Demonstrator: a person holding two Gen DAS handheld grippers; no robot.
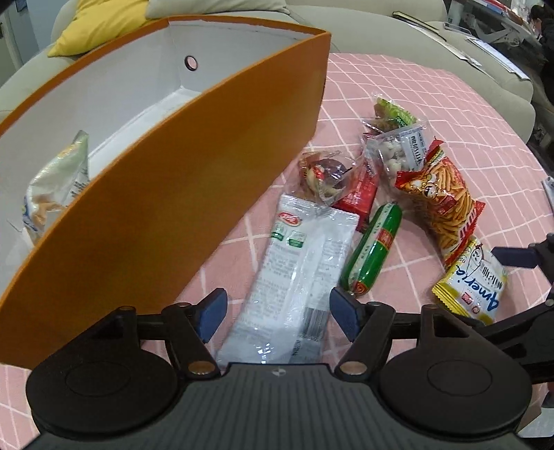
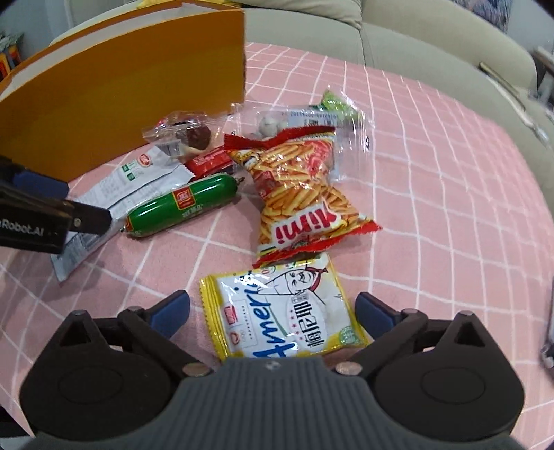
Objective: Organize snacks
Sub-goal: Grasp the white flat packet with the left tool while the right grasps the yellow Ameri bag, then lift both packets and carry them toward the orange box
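An orange box (image 1: 194, 180) with a white inside stands at the left and holds one pale snack bag (image 1: 55, 187). My left gripper (image 1: 278, 315) is open, its fingers either side of a white-silver packet (image 1: 297, 277) on the pink cloth. Next to it lie a green sausage (image 1: 372, 249), a red packet (image 1: 358, 194), a red fries bag (image 1: 443, 204) and a yellow packet (image 1: 474, 287). My right gripper (image 2: 273, 311) is open around the yellow packet (image 2: 280, 311), with the fries bag (image 2: 301, 187) and sausage (image 2: 180, 204) beyond.
A pink checked cloth (image 2: 450, 194) covers the table. Clear-wrapped candies (image 1: 325, 173) and a bag of white balls (image 1: 398, 149) lie by the box (image 2: 121, 93). A beige sofa (image 2: 398, 38) with a yellow cushion (image 1: 100, 24) stands behind. My left gripper shows in the right wrist view (image 2: 41, 211).
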